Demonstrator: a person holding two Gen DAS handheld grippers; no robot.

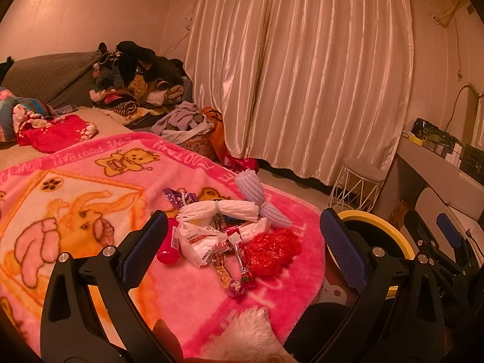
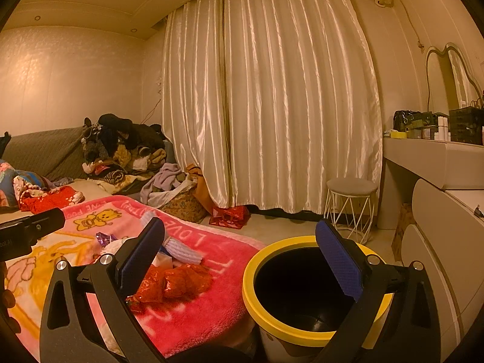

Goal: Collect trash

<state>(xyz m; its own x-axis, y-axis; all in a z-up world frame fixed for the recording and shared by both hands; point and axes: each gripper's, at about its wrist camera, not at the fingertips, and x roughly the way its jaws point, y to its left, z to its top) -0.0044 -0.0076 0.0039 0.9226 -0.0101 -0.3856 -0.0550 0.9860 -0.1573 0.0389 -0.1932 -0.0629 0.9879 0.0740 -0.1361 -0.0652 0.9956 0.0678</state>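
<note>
A heap of trash (image 1: 230, 236) is seen on a pink blanket (image 1: 90, 199) between the left gripper's (image 1: 242, 227) spread, empty jaws. The right gripper's (image 2: 242, 254) jaws are parted, unladen, above a yellow-rimmed bin (image 2: 251, 275).

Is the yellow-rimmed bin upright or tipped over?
Upright: the yellow-rimmed round bin stands beside the pink blanket, its opening facing up.

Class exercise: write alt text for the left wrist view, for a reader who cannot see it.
The open left gripper hovers over a pile of trash on a pink cartoon blanket: white wrappers, a crumpled red plastic bag and a red tube. A yellow-rimmed bin stands to the right, before cream curtains.
</note>
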